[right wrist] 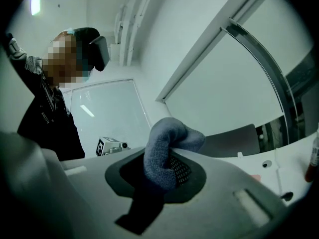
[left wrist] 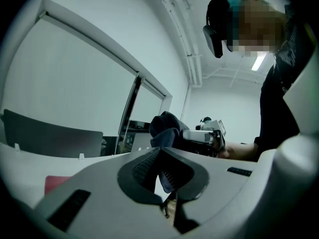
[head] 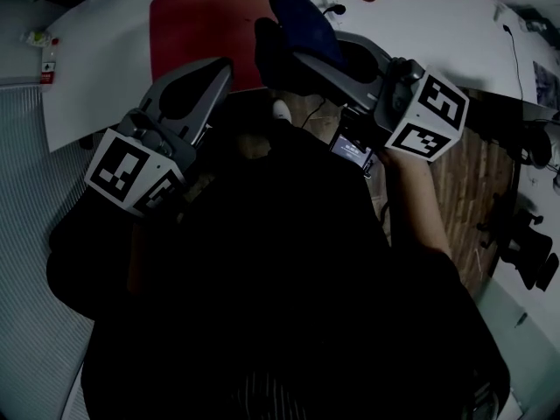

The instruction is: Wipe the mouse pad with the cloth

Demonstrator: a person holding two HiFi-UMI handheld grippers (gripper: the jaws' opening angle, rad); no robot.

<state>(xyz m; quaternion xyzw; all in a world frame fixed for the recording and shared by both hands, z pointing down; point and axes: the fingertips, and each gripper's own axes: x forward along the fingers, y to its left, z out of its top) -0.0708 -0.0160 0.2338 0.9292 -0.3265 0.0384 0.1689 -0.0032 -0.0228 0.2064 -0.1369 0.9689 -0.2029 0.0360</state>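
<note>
Now, cloth (right wrist: 169, 138) in right hand-held gripper (right wrist: 165, 176)

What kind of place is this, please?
Probably an office or a lab room. A white table carries a red mouse pad, a grey chair stands behind it, and a glass partition wall and a ceiling tube light show in the left gripper view.
</note>
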